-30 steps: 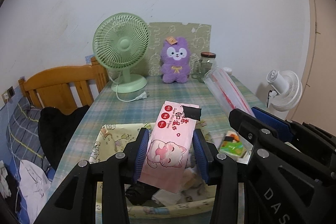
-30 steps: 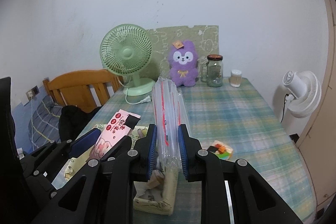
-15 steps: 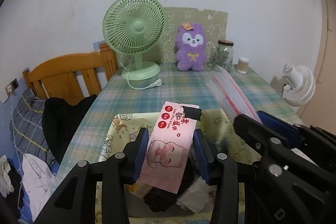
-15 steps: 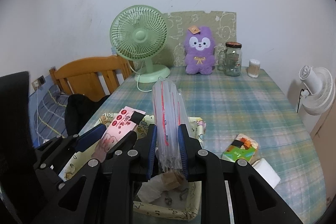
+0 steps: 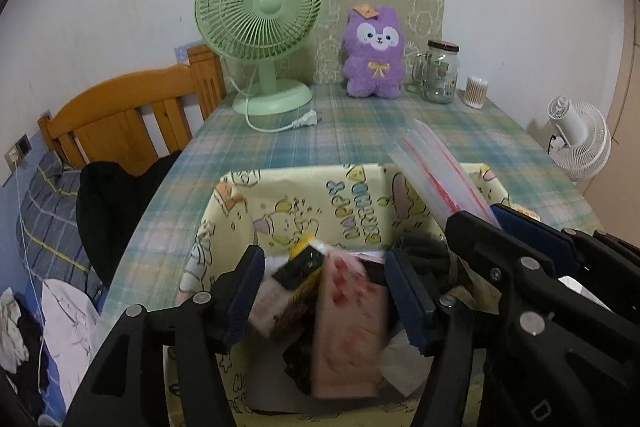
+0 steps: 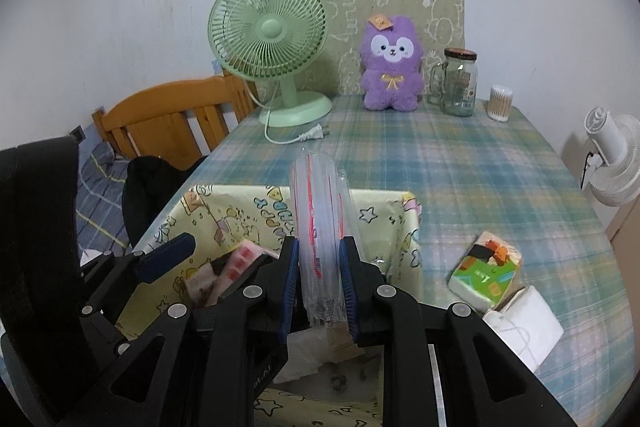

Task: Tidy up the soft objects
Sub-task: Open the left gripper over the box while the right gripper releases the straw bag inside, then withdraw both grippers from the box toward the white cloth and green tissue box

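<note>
Now left tool (image 5: 325, 293) just spread over pink pack (image 5: 347, 323); right tool (image 6: 319, 285) clamped on bags (image 6: 320, 223).

Both views are taken from close above the yellow box (image 5: 360, 203), looking down the worktop (image 6: 460, 167). The green fan (image 5: 260, 7) is seen in both.

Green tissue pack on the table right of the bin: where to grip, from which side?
Judging by its pose, grip the green tissue pack across its short width mid-body, coming from above. It lies flat and slanted, the white pack touching its near end, long sides free.
</note>
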A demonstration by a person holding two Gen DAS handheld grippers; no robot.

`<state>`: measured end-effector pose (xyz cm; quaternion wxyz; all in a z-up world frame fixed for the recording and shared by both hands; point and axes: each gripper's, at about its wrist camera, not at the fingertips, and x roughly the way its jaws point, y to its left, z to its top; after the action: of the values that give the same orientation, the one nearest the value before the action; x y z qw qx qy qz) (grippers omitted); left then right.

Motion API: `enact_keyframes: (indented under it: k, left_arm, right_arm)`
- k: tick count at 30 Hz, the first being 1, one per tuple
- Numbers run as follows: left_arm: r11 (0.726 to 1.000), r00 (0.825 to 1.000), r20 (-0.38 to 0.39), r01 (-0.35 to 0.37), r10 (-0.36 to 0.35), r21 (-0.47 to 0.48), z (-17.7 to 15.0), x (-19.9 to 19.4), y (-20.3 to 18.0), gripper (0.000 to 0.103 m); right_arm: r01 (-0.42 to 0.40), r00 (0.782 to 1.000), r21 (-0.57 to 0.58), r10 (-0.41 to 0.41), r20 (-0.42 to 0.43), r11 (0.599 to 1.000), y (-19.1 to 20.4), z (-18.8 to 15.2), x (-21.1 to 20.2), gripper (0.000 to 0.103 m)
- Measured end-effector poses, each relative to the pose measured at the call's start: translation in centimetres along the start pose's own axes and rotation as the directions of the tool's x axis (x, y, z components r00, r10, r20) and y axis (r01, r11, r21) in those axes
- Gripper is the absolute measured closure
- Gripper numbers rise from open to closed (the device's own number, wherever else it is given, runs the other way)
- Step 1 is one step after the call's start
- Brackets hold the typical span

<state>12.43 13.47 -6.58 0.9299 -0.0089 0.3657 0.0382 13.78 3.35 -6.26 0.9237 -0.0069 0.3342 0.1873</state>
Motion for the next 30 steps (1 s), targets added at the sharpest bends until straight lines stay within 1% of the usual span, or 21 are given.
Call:
enact_keyframes:
  k: [5, 8, 9, 13, 16, 17, 18, 19, 20, 25, 26, 28, 30]
  left_arm:
    - [1.000, 1.000, -0.016, 0.006, -0.006, -0.009, -0.6, -0.1, 0.4, 0.030]
    - [1.000, 1.000, -0.019, 0.004, -0.004, -0.006, -1.0, -0.3, 0.4, 0.030]
    - [1.000, 1.000, -0.020, 0.004, -0.004, -0.004, -1.0, -0.4, 0.4, 0.030]
    - [1.000, 1.000, -0.020, -0.005, 0.005, -0.002, -1.2, -0.5, 0.4, 0.029]
    - [1.000, 1.000, -0.022, 0.000, 0.000, -0.003, -1.2, -0.6, 0.3, 0.028]
    - [1.000, 1.000, -0.022, -0.002, 0.001, -0.004, -1.3, -0.6, 0.4, 0.028]
    - [1.000, 1.000, -0.021, 0.002, -0.002, -0.008, -1.3, -0.7, 0.4, 0.026]
    - [1.000, 1.000, -0.021, 0.003, -0.003, -0.016, -1.3, -0.7, 0.5, 0.025]
    - [1.000, 1.000, -0.017, -0.002, 0.002, -0.026, -1.3, -0.8, 0.6, 0.025]
    - [0.999, 1.000, 0.001, -0.010, 0.010, -0.049, -0.9, -1.5, 0.7, 0.023]
    - [0.999, 1.000, 0.005, -0.011, 0.012, -0.053, -0.9, -1.7, 0.7, 0.022]
    - [0.998, 1.000, 0.011, -0.008, 0.009, -0.059, -0.7, -2.0, 0.7, 0.021]
    - [0.998, 1.000, 0.015, -0.004, 0.005, -0.064, -0.7, -2.2, 0.5, 0.018]
  right_arm:
    - [-0.031, 0.999, 0.006, 0.031, -0.036, 1.000, 0.2, -0.5, 0.9, 0.079]
    - [-0.046, 0.998, 0.016, 0.047, -0.053, 0.999, 0.2, -0.7, 1.3, 0.079]
    - [-0.047, 0.997, 0.016, 0.047, -0.054, 0.999, 0.2, -0.8, 1.3, 0.077]
    - [-0.045, 0.997, -0.001, 0.045, -0.058, 0.999, 0.4, -0.9, 1.3, 0.076]
    - [-0.043, 0.998, -0.013, 0.042, -0.056, 0.999, 0.3, -1.0, 1.1, 0.072]
    - [-0.041, 0.998, -0.017, 0.040, -0.055, 0.999, 0.3, -1.0, 1.0, 0.069]
    - [-0.046, 0.997, -0.020, 0.045, -0.055, 0.999, 0.3, -1.0, 0.9, 0.060]
    - [-0.050, 0.997, -0.017, 0.050, -0.052, 0.999, 0.3, -1.0, 0.8, 0.055]
    - [-0.050, 0.998, -0.013, 0.049, -0.050, 0.999, 0.2, -1.0, 0.7, 0.048]
    - [-0.054, 0.998, -0.020, 0.053, -0.027, 0.998, 0.3, -0.4, 0.1, 0.037]
    - [-0.051, 0.999, -0.021, 0.050, -0.020, 0.998, 0.3, -0.3, -0.1, 0.033]
    - [-0.044, 0.999, -0.022, 0.044, -0.009, 0.999, 0.2, -0.2, -0.4, 0.030]
    - [-0.032, 0.999, -0.021, 0.032, 0.003, 0.999, 0.0, 0.0, -0.8, 0.023]
